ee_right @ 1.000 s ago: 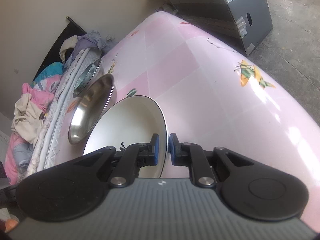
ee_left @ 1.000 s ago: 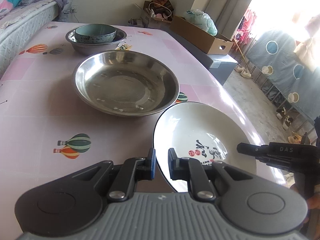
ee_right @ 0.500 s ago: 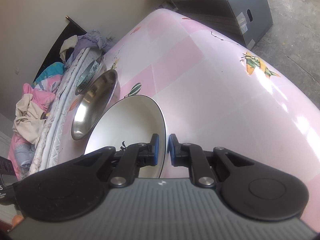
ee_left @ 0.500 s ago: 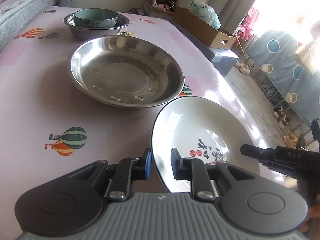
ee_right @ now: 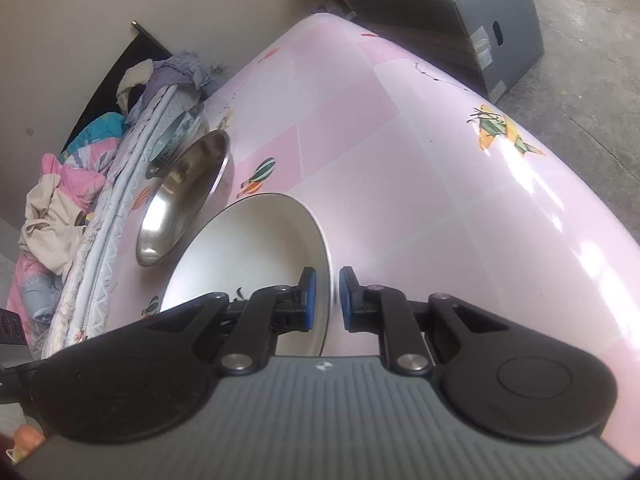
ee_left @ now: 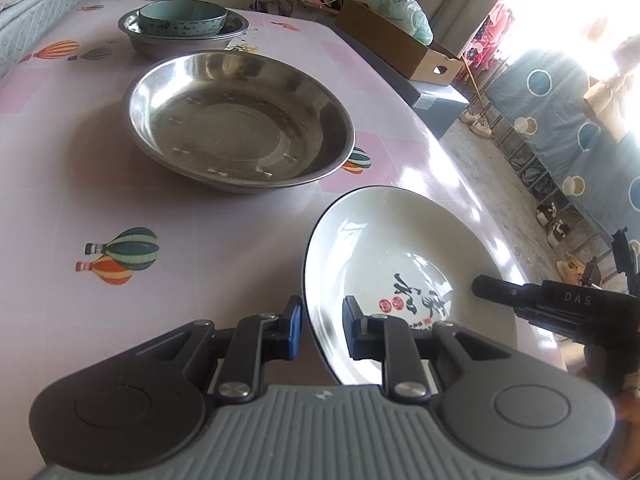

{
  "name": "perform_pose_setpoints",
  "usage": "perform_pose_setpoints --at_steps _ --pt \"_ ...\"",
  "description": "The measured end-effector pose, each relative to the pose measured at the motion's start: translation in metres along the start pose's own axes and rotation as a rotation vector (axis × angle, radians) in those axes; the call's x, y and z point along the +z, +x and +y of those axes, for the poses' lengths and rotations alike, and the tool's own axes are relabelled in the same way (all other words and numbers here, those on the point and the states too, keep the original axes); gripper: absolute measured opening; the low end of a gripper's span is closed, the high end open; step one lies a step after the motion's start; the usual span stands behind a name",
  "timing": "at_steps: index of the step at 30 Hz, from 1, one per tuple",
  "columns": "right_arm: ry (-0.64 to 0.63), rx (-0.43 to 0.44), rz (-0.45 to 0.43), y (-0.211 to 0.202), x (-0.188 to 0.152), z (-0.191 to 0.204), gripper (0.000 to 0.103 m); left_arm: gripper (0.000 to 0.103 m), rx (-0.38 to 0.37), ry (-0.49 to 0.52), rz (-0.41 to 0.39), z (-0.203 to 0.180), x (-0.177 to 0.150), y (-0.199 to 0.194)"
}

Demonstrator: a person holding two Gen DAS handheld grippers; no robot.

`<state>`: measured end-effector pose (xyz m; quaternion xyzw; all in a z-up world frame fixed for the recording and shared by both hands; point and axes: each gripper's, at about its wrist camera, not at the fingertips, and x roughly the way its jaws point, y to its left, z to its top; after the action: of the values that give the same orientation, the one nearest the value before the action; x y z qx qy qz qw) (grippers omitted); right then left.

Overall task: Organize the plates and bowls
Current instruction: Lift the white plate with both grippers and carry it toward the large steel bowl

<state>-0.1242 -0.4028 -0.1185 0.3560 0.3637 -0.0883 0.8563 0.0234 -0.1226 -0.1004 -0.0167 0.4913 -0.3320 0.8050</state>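
A white ceramic bowl [ee_left: 392, 256] with black calligraphy and a dark rim sits near the pink table's right edge. My left gripper [ee_left: 320, 326] is open, its jaws straddling the bowl's near-left rim without pinching it. My right gripper [ee_right: 325, 298] is shut on the bowl's [ee_right: 248, 248] opposite rim; it shows in the left wrist view [ee_left: 478, 282] too. A large steel basin [ee_left: 240, 120] lies beyond the bowl. Further back, a teal bowl [ee_left: 182, 18] sits inside a smaller steel basin [ee_left: 148, 42].
The pink balloon-print table [ee_left: 60, 184] ends just right of the white bowl, with floor below. A mattress [ee_right: 116, 208] runs along the table's far side. A cardboard box [ee_left: 392, 44] and grey crate [ee_right: 460, 20] stand beyond the table.
My left gripper's jaws have opened around the bowl's rim. The left view has come closer to the steel basin. My right gripper still pinches the bowl, jaws slightly wider.
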Motion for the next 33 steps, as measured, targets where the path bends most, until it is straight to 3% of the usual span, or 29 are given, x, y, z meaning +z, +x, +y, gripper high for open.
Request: perform_pose_setpoints --at_steps 19,33 --pt "-0.14 -0.056 -0.022 0.015 -0.003 0.026 0.015 0.019 0.064 0.031 -0.019 -0.004 -0.008 -0.005" --pt "-0.17 -0.058 -0.039 0.009 -0.015 0.027 0.016 0.032 0.127 0.115 -0.04 -0.019 -0.013 0.002"
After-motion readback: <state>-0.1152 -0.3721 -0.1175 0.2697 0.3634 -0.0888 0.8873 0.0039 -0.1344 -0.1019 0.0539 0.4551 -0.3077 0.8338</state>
